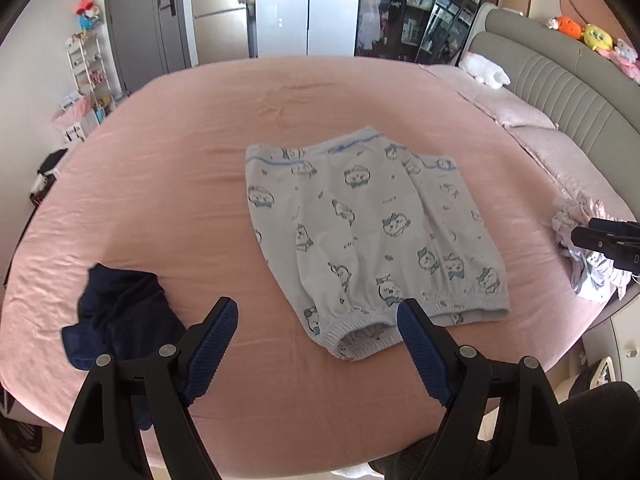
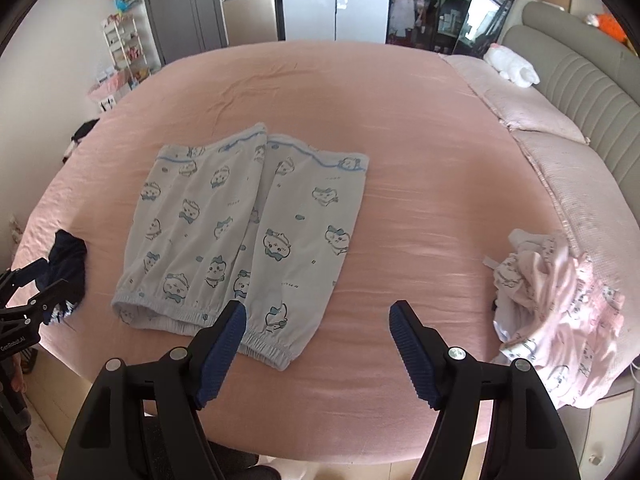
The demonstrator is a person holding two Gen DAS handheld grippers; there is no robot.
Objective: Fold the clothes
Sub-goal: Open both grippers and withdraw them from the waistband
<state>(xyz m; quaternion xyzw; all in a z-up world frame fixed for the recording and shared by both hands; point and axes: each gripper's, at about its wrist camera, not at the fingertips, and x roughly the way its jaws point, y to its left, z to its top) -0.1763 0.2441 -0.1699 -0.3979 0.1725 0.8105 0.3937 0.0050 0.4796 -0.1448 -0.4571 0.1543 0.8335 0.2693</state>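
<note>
Pants on the pink bed

Printed pants [image 2: 248, 232] lay flat on the sheet [image 2: 420, 200]; the right gripper [image 2: 318, 316] hovered spread over the cuffs, pink clothes [image 2: 560, 304] crumpled right, a navy garment [image 2: 68, 260] left

Soft daylight fills both views, bright and even, with a pale sheen on the pink bedsheet [image 2: 420, 208]. Shadows are faint. Strong fisheye bending curves the bed's edges; dark vignetting cuts the corners. The far glass cabinet [image 1: 420, 8] shows reflections.

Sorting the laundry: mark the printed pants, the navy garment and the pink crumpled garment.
printed pants [image 2: 224, 216], right wrist view, middle of left leg
navy garment [image 1: 120, 312], left wrist view, centre of heap
pink crumpled garment [image 2: 560, 304], right wrist view, middle of pile
</note>
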